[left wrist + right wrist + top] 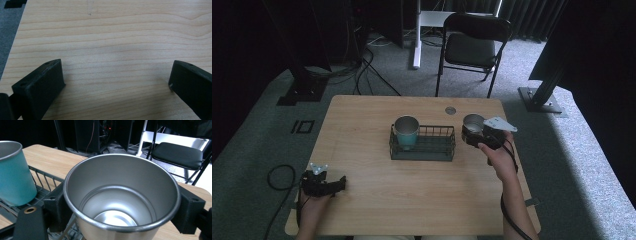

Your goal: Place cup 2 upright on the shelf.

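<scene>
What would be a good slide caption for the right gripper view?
Right tool shut on a steel cup beside the wire basket holding a teal cup.

A lab or studio: black curtains [532, 15], grey carpet [562, 145], floor cables [362, 75], metal stand bases [539, 97], a folding chair [472, 45] behind a lone wooden table [362, 130]

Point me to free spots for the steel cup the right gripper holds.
Right half of the wire basket is bare, beside the teal cup. Open tabletop between basket and left gripper. Crowded where the steel cup hangs at the basket's right end.
</scene>
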The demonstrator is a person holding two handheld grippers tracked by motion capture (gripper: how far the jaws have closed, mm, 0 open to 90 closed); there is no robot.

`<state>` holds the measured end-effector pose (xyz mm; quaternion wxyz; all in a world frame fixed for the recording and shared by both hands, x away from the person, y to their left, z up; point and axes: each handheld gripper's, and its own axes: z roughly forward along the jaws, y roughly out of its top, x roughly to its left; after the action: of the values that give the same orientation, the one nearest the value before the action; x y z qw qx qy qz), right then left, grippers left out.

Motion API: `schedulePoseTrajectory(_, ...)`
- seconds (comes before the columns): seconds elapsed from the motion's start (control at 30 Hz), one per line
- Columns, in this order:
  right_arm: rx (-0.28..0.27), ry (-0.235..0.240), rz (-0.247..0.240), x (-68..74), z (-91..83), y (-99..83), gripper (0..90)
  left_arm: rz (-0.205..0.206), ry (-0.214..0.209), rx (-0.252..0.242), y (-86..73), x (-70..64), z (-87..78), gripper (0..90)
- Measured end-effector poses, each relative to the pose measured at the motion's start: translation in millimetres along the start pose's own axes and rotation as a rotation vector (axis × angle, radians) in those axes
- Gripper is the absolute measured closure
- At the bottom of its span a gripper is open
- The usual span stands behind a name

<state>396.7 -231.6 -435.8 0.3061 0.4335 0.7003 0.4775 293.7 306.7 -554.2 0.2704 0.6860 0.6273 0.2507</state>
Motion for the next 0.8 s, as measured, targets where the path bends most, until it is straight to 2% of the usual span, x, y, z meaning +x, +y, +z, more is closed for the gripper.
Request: schedulePoseTrajectory(0.8, -0.015, 0.077, -0.027, 34.0, 20.5, 17.3, 18.0, 0.003, -0.004, -0.001, 0.3, 0.5, 0.4, 0.4)
